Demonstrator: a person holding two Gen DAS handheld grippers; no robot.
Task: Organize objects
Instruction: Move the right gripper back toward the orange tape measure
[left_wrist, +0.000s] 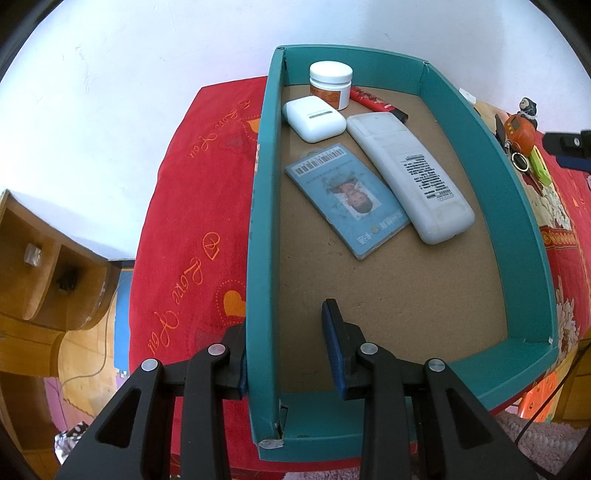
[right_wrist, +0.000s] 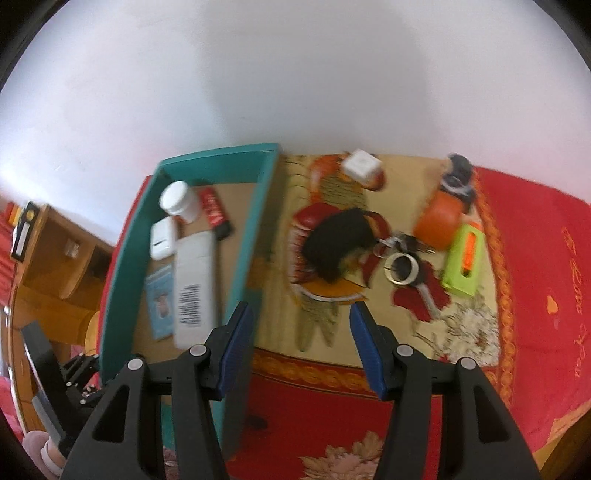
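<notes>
Black linkage arms with round silver pivots fill the bottom of both wrist views. Between them, the left gripper (left_wrist: 291, 350) straddles the teal box (left_wrist: 264, 229) at its near left corner, 1 blue ribbed pad outside the wall and 1 inside, clenched on that thin cardboard wall. The box has smooth teal sides and a bare brown fibreboard floor, and it sits on a red cloth (left_wrist: 192, 221) embroidered with orange hearts and looping script reading "Love You".

Inside the box lie 5 things: a pale blue card (left_wrist: 347, 201) with a barcode strip and a small portrait, a long white remote (left_wrist: 410, 173) lying face down with a printed black text label, a rounded white case (left_wrist: 314, 118), a white screw-lid jar (left_wrist: 330, 85) with an orange label, and a red tube (left_wrist: 373, 99) with a black end.

The right gripper (right_wrist: 301, 354) hangs released and empty above a yellow floral cloth (right_wrist: 325, 314), just right of the box. Beyond it sit a black furry object (right_wrist: 340, 236), a metal ring (right_wrist: 400, 267), an orange ball-like item (right_wrist: 437, 221), a lime-green block (right_wrist: 463, 262) and a white cube (right_wrist: 362, 166).
</notes>
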